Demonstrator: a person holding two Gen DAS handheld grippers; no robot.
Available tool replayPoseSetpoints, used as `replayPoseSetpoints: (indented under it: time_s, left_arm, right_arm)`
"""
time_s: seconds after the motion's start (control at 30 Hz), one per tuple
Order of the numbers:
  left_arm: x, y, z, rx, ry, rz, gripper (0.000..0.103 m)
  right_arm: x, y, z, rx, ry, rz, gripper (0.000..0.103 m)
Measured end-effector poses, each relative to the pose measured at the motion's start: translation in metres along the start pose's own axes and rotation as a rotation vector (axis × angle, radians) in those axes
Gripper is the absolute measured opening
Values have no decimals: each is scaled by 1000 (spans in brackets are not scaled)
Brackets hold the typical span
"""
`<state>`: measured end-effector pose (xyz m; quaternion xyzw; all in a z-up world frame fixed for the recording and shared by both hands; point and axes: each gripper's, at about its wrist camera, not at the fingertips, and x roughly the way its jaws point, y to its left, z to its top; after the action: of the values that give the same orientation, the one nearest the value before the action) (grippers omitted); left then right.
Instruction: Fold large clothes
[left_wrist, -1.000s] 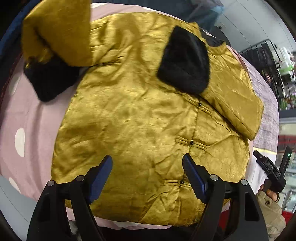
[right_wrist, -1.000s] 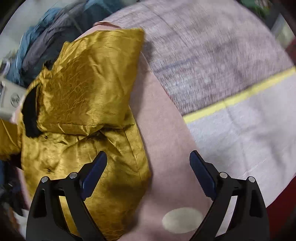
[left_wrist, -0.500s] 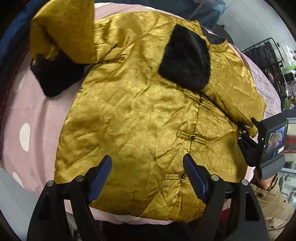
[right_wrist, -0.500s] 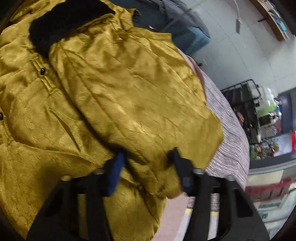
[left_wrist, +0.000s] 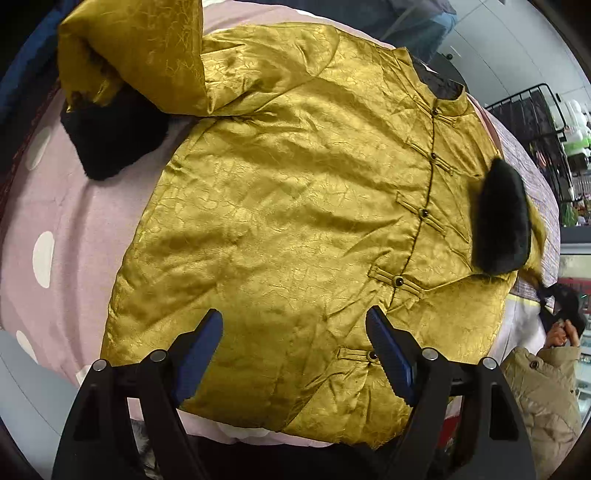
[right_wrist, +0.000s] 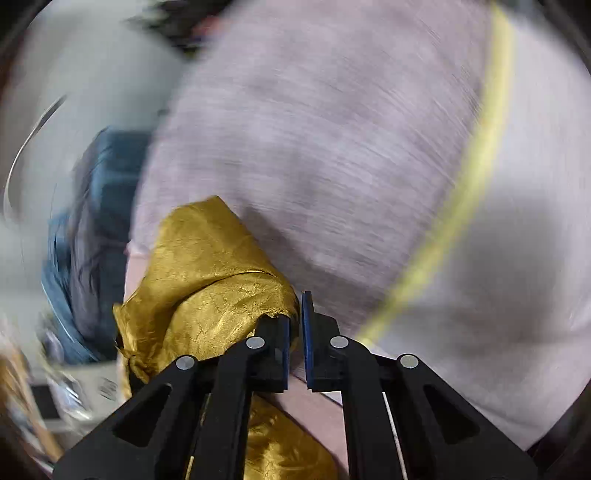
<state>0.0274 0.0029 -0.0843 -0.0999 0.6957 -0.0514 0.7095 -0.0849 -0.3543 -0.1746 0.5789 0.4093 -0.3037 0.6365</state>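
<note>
A gold satin jacket (left_wrist: 295, 203) with knot buttons lies front up on the pink dotted cover (left_wrist: 55, 206). Its left sleeve (left_wrist: 147, 55) is folded up at the top left, showing a black fur cuff (left_wrist: 110, 140). My left gripper (left_wrist: 295, 325) hovers open above the hem, holding nothing. The right sleeve's black cuff (left_wrist: 498, 221) hangs at the jacket's right edge. My right gripper (right_wrist: 295, 306) is closing, nearly shut, with the gold sleeve fabric (right_wrist: 207, 273) pinched at its tips. In the left wrist view it shows dimly at the far right (left_wrist: 561, 299).
A grey woven blanket (right_wrist: 332, 147) with a yellow stripe (right_wrist: 461, 206) covers the bed beyond the jacket. Blue and grey clothes (right_wrist: 92, 221) are piled at the far edge. A black wire rack (left_wrist: 535, 110) stands to the right. A person's tan sleeve (left_wrist: 543, 398) is at the lower right.
The right gripper swung onto the right sleeve, closed on it and pulled it off the chest toward the right, uncovering the collar. The left gripper has stayed put and open.
</note>
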Motion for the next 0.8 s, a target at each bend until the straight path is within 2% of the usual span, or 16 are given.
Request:
replayPoseSetpoints:
  time_s: [0.03,0.07,0.1,0.13,0.17,0.2,0.23,0.33,0.47,0.53,0.67,0.8]
  left_arm:
    - [0,0,0,4,3,2,78]
    - [1,1,1,4,5,4,78]
    - [1,4,2,3,7,6,78]
    - [1,6,3,-1,9,8,78]
    - [2,8,4,-8,12,11,78]
    - [3,10,5,-14,15,11,78]
    - [3,11,6,-19,18,10,78]
    - [4,10,5,-23,18,9,78]
    - [3,3,6,-12,12,9,81]
    - [3,3,6,-9,12,10,82]
    - [4,9,5,-26,18,13,82]
    - [3,18,3,-58,17,13,82]
  right_arm:
    - [7,-21,0,65,44,-15,24]
    - [8,-30,-3,82,52,-11,29]
    - [5,-32,-9,60,40,17,45]
    - [1,-26,-16,-1,27,-19,55]
    - [-6,-14,-25,-84,-4,-84,75]
    - [-12,-5,-32,-149,-41,-147,82]
    - [-18,7,-42,-219,-90,-201,82]
    - [-31,53,-77,-476,-217,-285,82]
    - [-14,113,-140,-860,-275,-352,82]
    - [-2,128,-168,-1026,-296,-404,82]
    - [33,158,-248,-1436,-334,-459,82]
    - [72,161,-306,-1773,-424,-589,82]
